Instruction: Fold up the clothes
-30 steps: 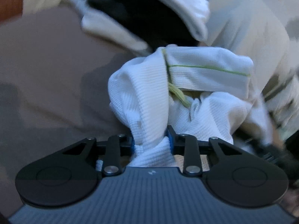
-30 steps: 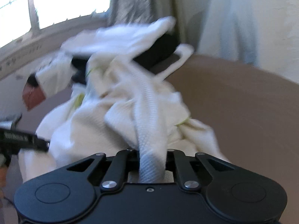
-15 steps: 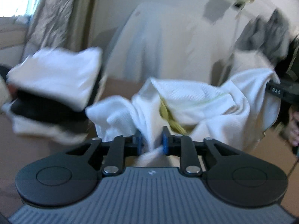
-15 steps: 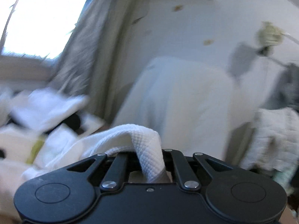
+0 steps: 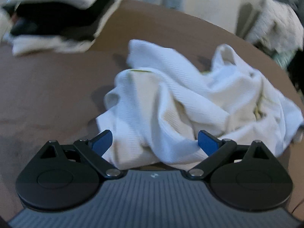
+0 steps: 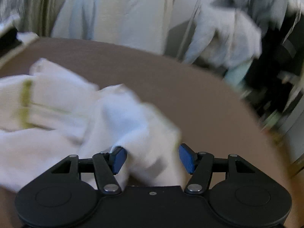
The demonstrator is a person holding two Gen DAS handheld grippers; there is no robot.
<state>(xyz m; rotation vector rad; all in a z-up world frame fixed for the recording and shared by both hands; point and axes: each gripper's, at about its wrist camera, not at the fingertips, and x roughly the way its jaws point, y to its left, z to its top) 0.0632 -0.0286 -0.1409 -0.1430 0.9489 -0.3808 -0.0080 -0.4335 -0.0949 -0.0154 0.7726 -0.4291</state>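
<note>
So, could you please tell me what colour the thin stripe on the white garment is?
Yellow-green; the stripe on the white garment shows best in the right wrist view.

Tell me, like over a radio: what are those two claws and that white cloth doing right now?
Left gripper open, right gripper open. White garment crumpled on the brown table, unfolded, cloth lying between both jaws. Clothes stack far left, not in the way.

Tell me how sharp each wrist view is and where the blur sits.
Left wrist view: the white garment is fairly sharp, its weave visible, while the clothes stack behind smears. Right wrist view: the garment and background are motion-blurred; only the gripper body stays crisp.
</note>
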